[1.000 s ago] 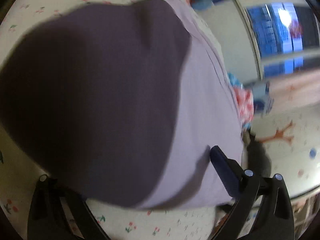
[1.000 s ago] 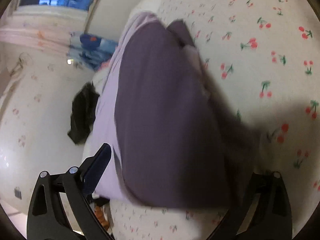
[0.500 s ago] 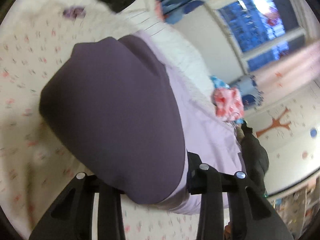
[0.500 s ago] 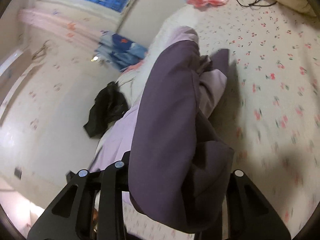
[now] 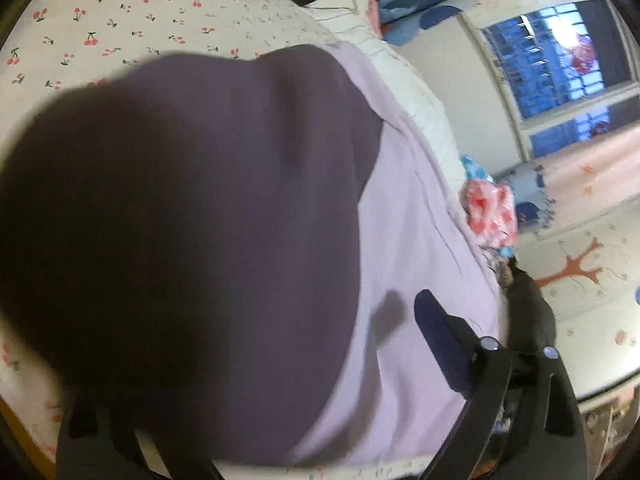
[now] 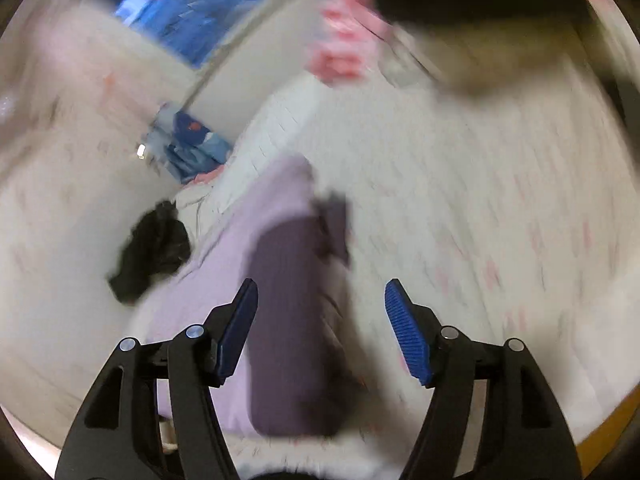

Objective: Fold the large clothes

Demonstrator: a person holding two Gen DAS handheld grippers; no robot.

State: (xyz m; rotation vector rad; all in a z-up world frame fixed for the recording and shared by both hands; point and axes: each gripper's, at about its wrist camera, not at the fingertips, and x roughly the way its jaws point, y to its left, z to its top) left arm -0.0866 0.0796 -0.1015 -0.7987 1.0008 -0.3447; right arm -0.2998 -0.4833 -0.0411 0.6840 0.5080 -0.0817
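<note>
Right wrist view: we've released the purple garment point(image 6: 288, 320); both grippers' jaws have just opened, empty. Next, regrip an edge at frame bottom.

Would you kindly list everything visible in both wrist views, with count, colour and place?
garment: one, dark purple over lilac, folded on the bed.
bedsheet: one, cream with a red cherry print, under the garment.
black clothing: one heap, at the bed's edge beside the garment.
pink floral cloth: one bundle, beyond the garment.
window: one, blue-lit, in the far wall.
left gripper: black, jaws open, garment between them.
right gripper: black with blue pads, jaws just opening, above the garment.
</note>
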